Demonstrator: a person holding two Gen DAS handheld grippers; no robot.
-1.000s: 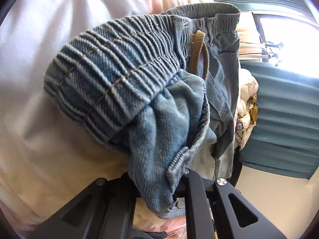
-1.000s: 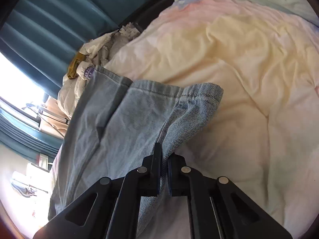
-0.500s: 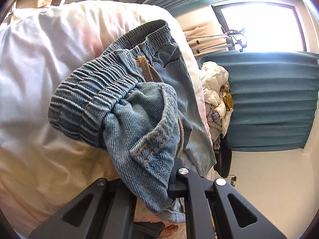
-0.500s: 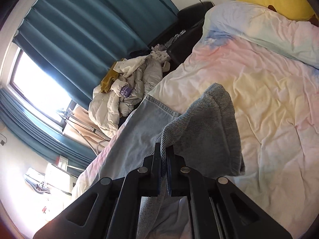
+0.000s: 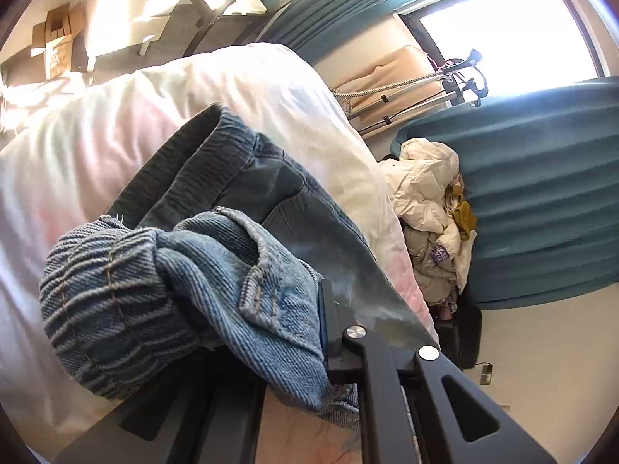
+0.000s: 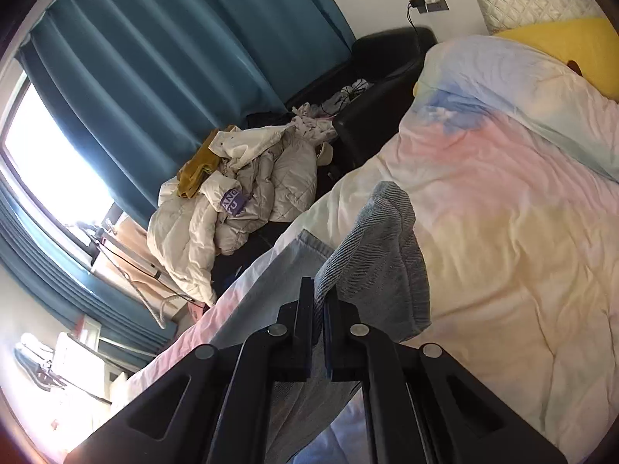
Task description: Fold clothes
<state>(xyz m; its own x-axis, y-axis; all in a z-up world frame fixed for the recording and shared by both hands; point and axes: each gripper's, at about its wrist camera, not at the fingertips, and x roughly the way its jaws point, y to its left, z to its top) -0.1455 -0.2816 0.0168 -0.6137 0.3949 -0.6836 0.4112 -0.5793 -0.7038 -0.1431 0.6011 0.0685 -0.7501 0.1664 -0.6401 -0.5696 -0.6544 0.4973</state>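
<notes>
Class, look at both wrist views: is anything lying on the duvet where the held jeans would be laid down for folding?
Nothing visible. Both the left gripper and right gripper already clamp the jeans, and the duvet beside them looks bare. The jacket pile sits off the bed.

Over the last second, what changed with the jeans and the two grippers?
Both grippers rose off the bed, lifting the jeans with them: the views now take in the curtain, the window and the pile of clothes. Nothing was let go. The left gripper stays clamped on the waistband end, the right gripper on the leg end.
</notes>
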